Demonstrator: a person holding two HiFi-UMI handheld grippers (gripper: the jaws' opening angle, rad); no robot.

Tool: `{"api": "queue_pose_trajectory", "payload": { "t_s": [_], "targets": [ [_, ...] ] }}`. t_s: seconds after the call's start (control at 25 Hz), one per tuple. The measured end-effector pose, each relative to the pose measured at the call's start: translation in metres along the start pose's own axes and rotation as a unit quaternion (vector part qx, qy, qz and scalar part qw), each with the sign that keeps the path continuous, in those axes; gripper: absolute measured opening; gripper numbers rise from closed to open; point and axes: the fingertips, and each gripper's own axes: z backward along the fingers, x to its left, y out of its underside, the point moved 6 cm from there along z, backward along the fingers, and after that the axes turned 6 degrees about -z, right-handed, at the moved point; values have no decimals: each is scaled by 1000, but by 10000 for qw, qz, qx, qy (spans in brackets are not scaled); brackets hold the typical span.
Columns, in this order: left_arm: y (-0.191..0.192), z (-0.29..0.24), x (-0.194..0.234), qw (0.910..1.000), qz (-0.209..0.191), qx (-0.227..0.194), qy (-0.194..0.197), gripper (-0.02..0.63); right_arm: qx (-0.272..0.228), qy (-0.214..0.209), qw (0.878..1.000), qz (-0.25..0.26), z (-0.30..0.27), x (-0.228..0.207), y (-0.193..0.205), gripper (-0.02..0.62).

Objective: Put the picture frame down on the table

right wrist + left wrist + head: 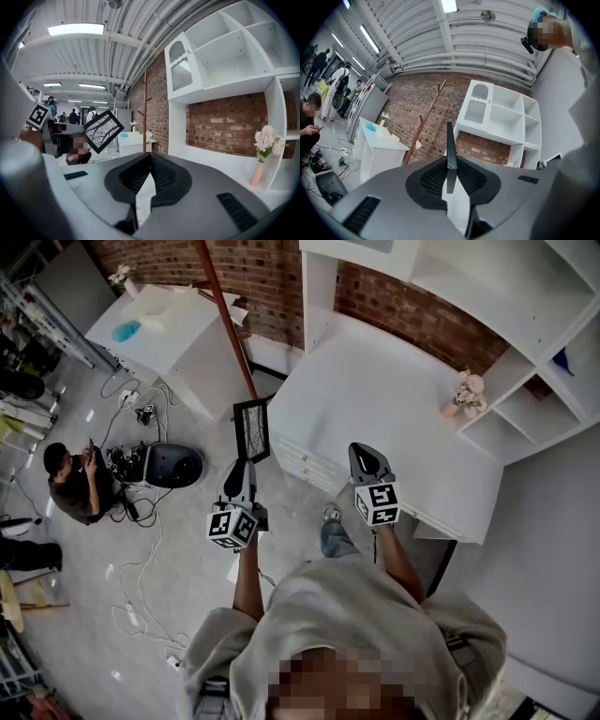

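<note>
The left gripper (245, 463) pinches the picture frame (251, 429) by its lower edge, upright over the floor. The white table (375, 381) lies just to its right, nearer the right gripper (367, 454), which is closed and empty.

We looked steeply down from the head onto the table (375, 399); both gripper cameras sat close behind their jaws, facing the brick wall (225, 126) and shelves (506, 117), which all three views shared.

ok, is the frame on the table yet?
No. The left gripper holds the picture frame by its edge, in the air beside the white table.
</note>
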Motion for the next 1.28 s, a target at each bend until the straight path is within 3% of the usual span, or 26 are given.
{"api": "queue_pose_trajectory", "payload": {
  "t_s": [0.68, 1.28],
  "targets": [
    [-3, -146, -12, 9997, -57, 57, -222, 74, 13, -294, 9996, -44, -106, -107, -38, 25],
    [26, -190, -5, 9978, 103, 414, -512, 74, 415, -618, 9972, -118, -164, -142, -22, 25]
  ]
}}
